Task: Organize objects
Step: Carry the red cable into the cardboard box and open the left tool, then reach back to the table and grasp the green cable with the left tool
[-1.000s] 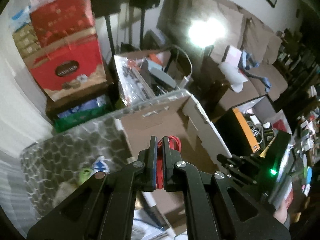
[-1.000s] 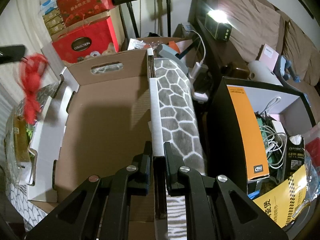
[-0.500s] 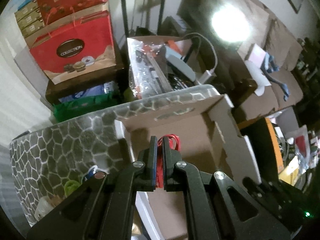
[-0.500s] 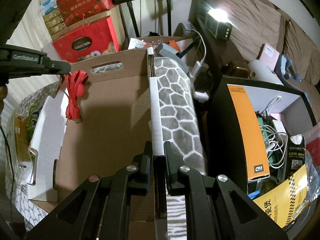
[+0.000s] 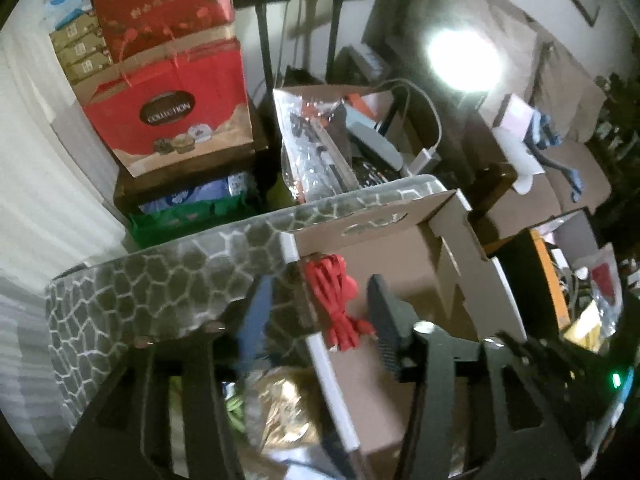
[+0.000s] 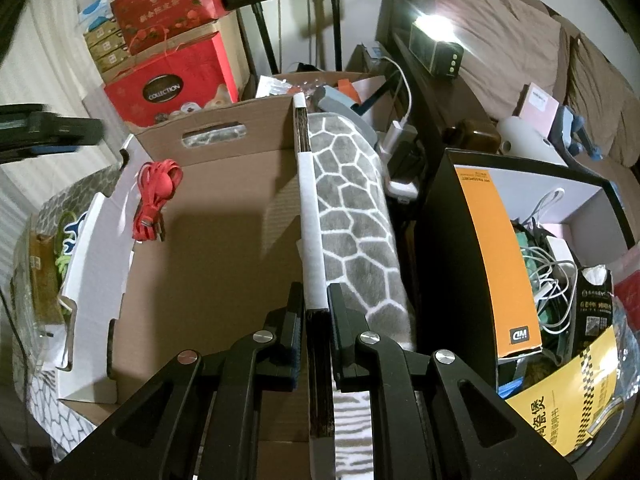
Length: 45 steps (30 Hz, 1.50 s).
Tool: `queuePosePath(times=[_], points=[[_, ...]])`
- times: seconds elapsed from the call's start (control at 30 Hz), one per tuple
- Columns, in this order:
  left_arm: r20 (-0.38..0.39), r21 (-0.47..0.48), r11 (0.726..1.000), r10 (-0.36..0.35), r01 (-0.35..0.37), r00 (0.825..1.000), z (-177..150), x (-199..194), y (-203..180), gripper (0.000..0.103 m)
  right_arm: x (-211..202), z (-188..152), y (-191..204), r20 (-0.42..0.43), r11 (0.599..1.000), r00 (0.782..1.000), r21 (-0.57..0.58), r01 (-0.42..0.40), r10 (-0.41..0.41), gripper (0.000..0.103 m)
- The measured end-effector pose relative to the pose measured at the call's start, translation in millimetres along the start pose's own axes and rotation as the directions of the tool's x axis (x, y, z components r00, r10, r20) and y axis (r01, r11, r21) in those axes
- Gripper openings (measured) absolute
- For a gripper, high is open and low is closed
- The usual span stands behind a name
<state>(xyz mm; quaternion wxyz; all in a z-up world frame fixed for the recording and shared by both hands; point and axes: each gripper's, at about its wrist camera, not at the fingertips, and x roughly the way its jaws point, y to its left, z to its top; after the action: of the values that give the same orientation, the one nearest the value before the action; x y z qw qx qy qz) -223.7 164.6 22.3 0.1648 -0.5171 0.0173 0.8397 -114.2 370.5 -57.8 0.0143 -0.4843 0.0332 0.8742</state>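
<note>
A bundled red cable (image 5: 338, 304) hangs free between my left gripper's (image 5: 316, 320) wide-open fingers, over the left rim of an open cardboard box (image 6: 208, 280). The right wrist view shows the cable (image 6: 156, 196) in mid-air against the box's left wall, with the left gripper (image 6: 52, 132) above and left of it. My right gripper (image 6: 314, 316) is shut on the box's right wall (image 6: 310, 216), where a white strip edges a grey stone-pattern cover (image 6: 352, 216).
Red gift boxes (image 6: 168, 52) are stacked behind the box. A black and orange box (image 6: 492, 256) of white cables stands at the right. Snack bags (image 5: 280, 404) lie left of the box. A sofa (image 6: 500, 28) and a bright lamp (image 6: 436, 24) are at the back right.
My left gripper has opened and let go of the red cable, which now drops into the box at its left wall. The right gripper has not moved.
</note>
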Motion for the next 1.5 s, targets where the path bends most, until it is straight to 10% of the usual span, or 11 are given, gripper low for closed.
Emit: queuePosePath(times=[0.77,1.03,1.5], points=[[-0.08,-0.133,0.99,0.038,-0.048,0.996,-65,-22,141,0.071,3,-6,1,-0.021,1.0,1.0,-0.002,0.002,-0.002,0.011],[-0.144,-0.08,0.993,-0.101,0.091,0.984,-35,1,123,0.07,4,-5,1,-0.026,1.0,1.0,-0.004,0.005,-0.005,0.011],[-0.342,0.186,0.982,0.025,0.041,0.939,-21,67,77,0.059,7,-7,-2,-0.043,1.0,0.999,-0.001,-0.002,0.002,0.011]])
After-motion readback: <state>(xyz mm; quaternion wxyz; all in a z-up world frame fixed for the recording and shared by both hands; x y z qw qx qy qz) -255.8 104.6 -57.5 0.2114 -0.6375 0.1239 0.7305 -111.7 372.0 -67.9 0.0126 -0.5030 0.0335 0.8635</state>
